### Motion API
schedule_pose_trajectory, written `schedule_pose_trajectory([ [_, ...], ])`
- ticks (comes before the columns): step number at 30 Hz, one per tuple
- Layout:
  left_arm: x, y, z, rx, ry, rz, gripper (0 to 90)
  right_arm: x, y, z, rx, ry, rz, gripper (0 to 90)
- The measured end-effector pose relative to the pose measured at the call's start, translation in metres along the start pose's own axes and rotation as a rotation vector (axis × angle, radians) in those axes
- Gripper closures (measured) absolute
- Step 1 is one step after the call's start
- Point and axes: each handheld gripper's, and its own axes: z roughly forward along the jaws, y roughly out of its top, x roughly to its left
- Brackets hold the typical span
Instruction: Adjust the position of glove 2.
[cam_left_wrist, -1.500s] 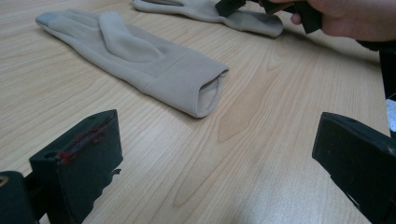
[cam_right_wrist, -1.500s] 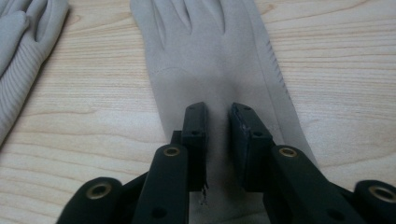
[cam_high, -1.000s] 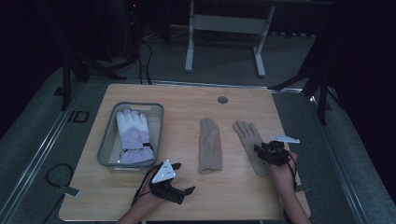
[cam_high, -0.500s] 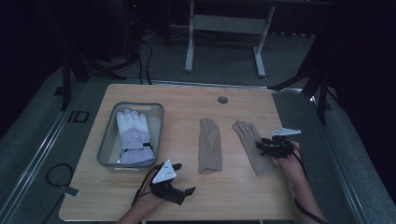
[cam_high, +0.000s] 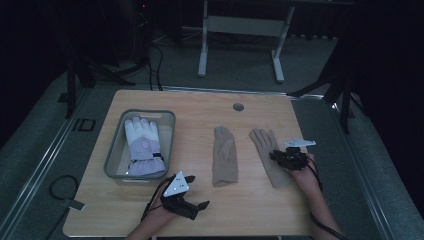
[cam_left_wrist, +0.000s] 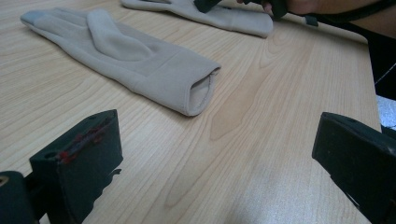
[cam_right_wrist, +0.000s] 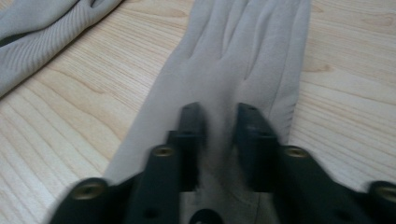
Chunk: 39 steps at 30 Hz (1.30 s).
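Worktop (cam_high: 200, 107): pale wood-grain board, rectangular, with a small round grey fitting (cam_high: 238, 107) near its far edge; carried all items listed below.

Grey bin (cam_high: 114, 155): rectangular, at the left of the worktop; held one white and lilac padded glove (cam_high: 141, 146), fingers pointing far, cuff near.

Left beige glove (cam_high: 224, 155): flat on the worktop at centre, fingers pointing far, open cuff near; lay just beside the second beige glove, apart from it; in the left gripper view its cuff (cam_left_wrist: 198, 91) lay beyond the open fingers, untouched.

Right beige glove (cam_high: 265, 150): flat on the worktop to the right of centre, fingers pointing far and slightly left; its near half lay under the right gripper; in the right gripper view the fabric (cam_right_wrist: 243, 42) ran up between and beyond the two black fingers.

Left gripper (cam_high: 192, 206): held in a hand at the near edge, left of centre, grey three-cornered plate on top; fingers spread wide, holding nothing, low over bare wood.

Right gripper (cam_high: 278, 156): held in a hand at the right; fingers drawn to a narrow gap, set down on the right beige glove with a strip of fabric between them; whether they pinched it could not be told.
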Motion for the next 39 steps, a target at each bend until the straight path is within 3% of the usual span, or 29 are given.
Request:
schedule_pose_trajectory([
  [3, 0.000, 0.000, 0.000, -0.002, 0.001, 0.001, 1.6, 0.005, 0.001, 0.000, 0.003, -0.033, 0.012, 80.7],
  [7, 0.000, 0.001, -0.001, -0.005, 0.003, -0.002, 1.6, 0.015, 0.001, 0.000, -0.016, -0.107, 0.093, 84.3],
  [8, 0.000, 0.001, -0.001, -0.005, 0.003, -0.002, 1.6, 0.015, 0.001, 0.000, -0.016, -0.107, 0.093, 84.3],
  [9, 0.000, 0.001, -0.001, -0.006, 0.005, -0.002, 1.6, 0.022, 0.004, -0.002, -0.037, -0.163, 0.143, 84.7],
  [10, 0.000, 0.001, -0.001, -0.007, 0.006, -0.002, 1.6, 0.024, 0.006, -0.003, -0.047, -0.182, 0.165, 84.7],
  [12, 0.000, 0.001, -0.001, -0.009, 0.008, -0.002, 1.6, 0.029, 0.010, -0.004, -0.057, -0.191, 0.210, 84.8],
  [19, 0.000, 0.002, -0.002, -0.014, 0.009, -0.003, 1.6, 0.051, 0.029, -0.010, -0.084, -0.224, 0.271, 84.8],
  [24, 0.000, 0.002, -0.002, -0.013, 0.006, 0.000, 1.6, 0.069, 0.046, -0.015, -0.119, -0.259, 0.275, 84.8],
  [28, 0.001, 0.002, -0.002, -0.015, 0.005, -0.003, 1.6, 0.083, 0.061, -0.015, -0.144, -0.235, 0.300, 84.8],
  [39, 0.002, 0.003, -0.004, -0.024, 0.001, 0.005, 1.6, 0.132, 0.087, 0.001, -0.183, -0.152, 0.282, 84.7],
])
